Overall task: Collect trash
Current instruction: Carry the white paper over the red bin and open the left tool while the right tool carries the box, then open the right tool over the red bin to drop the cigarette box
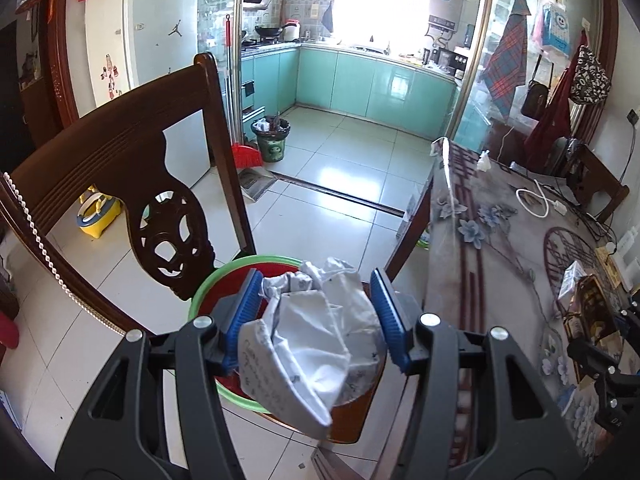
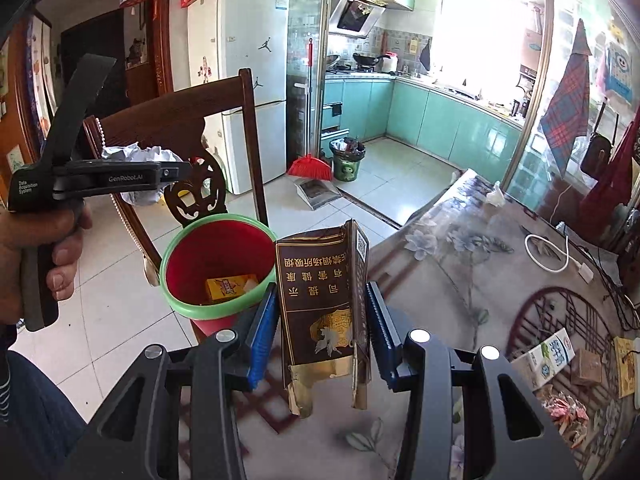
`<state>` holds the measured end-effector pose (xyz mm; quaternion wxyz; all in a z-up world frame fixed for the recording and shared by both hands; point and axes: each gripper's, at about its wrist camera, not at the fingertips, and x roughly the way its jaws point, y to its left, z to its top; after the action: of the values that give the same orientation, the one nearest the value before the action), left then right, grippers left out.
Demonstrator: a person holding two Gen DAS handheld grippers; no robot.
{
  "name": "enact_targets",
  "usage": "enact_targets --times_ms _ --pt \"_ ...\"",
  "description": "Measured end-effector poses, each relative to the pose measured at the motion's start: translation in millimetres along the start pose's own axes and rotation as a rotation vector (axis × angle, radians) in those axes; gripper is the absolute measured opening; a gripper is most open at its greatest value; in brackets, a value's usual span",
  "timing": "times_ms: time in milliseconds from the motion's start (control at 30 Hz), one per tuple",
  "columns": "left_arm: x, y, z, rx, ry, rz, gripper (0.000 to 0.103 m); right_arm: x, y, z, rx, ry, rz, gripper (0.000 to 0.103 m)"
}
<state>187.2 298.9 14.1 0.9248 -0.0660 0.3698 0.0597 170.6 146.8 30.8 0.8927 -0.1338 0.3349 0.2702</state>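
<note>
My left gripper [image 1: 318, 316] is shut on a crumpled white paper wad [image 1: 316, 332] and holds it right above the red bin with a green rim [image 1: 204, 284]. In the right wrist view the left gripper [image 2: 176, 172] with the paper [image 2: 140, 156] hangs above and left of the same bin [image 2: 218, 264], which stands on a chair seat and holds a yellow box [image 2: 226, 289]. My right gripper [image 2: 322, 320] is shut on a torn brown cigarette carton [image 2: 320, 304], held upright over the table edge just right of the bin.
A dark carved wooden chair back [image 1: 132, 184] rises behind the bin. The floral-cloth table [image 2: 460, 272] at right carries a milk carton [image 2: 548, 356], small boxes, wrappers, a white cable [image 2: 548, 256] and a tissue [image 2: 496, 198]. A broom and green kitchen bin [image 2: 347, 160] stand beyond.
</note>
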Motion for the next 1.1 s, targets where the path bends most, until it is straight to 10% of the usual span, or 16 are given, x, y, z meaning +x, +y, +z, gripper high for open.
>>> enact_targets --times_ms 367,467,567,1100 --pt "57 36 -10 -0.032 0.124 0.047 0.057 45 31 30 -0.040 0.013 0.038 0.042" --pt "62 44 -9 -0.066 0.134 0.029 0.075 55 33 32 -0.034 0.022 0.045 0.042" --pt "56 52 -5 -0.106 0.100 0.037 0.093 64 36 32 -0.034 0.034 0.053 0.042" --pt "-20 117 23 -0.329 -0.180 0.243 0.098 127 95 58 -0.076 0.076 0.161 0.042"
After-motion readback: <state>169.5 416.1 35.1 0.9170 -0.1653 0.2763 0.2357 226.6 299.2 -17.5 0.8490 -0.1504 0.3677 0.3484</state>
